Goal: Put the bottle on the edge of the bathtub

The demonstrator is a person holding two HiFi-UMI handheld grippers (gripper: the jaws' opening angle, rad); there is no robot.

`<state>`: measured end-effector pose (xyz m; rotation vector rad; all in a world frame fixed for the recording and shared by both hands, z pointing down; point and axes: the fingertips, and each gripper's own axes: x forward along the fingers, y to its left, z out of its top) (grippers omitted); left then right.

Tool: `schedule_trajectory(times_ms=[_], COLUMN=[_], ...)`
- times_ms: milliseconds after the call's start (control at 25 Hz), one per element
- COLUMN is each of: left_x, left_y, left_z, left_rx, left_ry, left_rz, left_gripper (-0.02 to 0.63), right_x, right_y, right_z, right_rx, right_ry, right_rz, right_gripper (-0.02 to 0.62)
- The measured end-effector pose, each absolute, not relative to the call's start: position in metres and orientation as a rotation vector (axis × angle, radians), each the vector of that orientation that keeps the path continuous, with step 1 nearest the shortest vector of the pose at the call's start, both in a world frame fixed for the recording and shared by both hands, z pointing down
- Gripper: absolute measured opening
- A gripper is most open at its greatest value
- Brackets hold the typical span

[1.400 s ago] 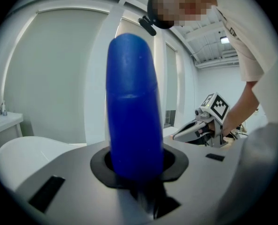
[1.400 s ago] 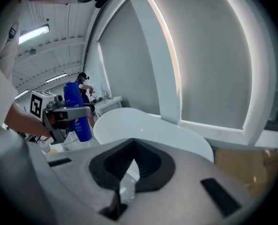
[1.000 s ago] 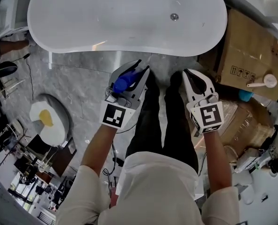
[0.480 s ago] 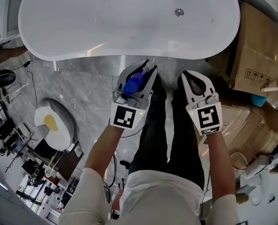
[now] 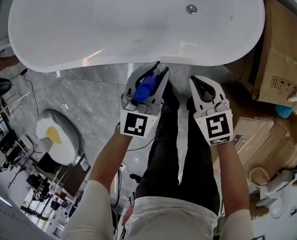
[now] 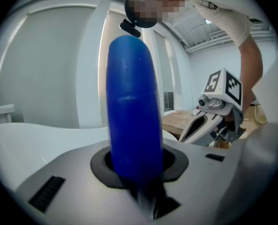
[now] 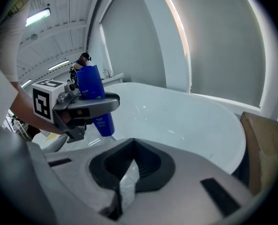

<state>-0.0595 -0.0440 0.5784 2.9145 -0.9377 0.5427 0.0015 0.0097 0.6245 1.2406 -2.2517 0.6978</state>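
Left claw clamped on the blue bottle. Bottle held in the air over the grey floor, just short of the white bathtub's near edge. Right claw alongside, jaws together, nothing between them. Cardboard box to the tub's right.

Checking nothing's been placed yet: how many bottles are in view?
1: the blue bottle, clamped in the left tool near the bathtub rim. Others may be hidden from these views.

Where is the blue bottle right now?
In the head view the blue bottle sits clamped in the left gripper, just short of the near rim of the bathtub, left of the right gripper.
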Motion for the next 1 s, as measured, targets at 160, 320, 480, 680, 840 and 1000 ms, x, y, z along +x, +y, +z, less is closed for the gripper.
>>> schedule_trajectory(times_ms=[160, 320, 480, 680, 840, 1000], left_x=[-0.056, -0.049, -0.039, -0.031, -0.025, -0.018], left_y=[-0.049, -0.053, -0.049, -0.047, -0.044, -0.041], left_z=[0.596, 0.609, 0.62, 0.624, 0.628, 0.631], left_rx=[2.917, 2.95, 3.018, 3.065, 3.071, 3.105], left_ry=[-0.923, -0.908, -0.84, -0.785, -0.73, -0.664], left_rz=[0.518, 0.486, 0.485, 0.459, 0.434, 0.434], left_gripper=[0.089, 0.089, 0.089, 0.089, 0.089, 0.089], right_x=[-0.008, -0.009, -0.007, -0.007, -0.007, -0.005], right_y=[0.006, 0.002, 0.002, 0.004, 0.005, 0.005], right_z=[0.639, 0.652, 0.664, 0.677, 0.682, 0.688], right_rx=[1.237, 1.232, 1.234, 1.217, 1.225, 1.225], right_ry=[-2.258, -2.266, -2.264, -2.249, -2.246, -2.236], right_rz=[0.703, 0.694, 0.691, 0.686, 0.698, 0.708], right_gripper=[0.002, 0.002, 0.002, 0.002, 0.002, 0.002])
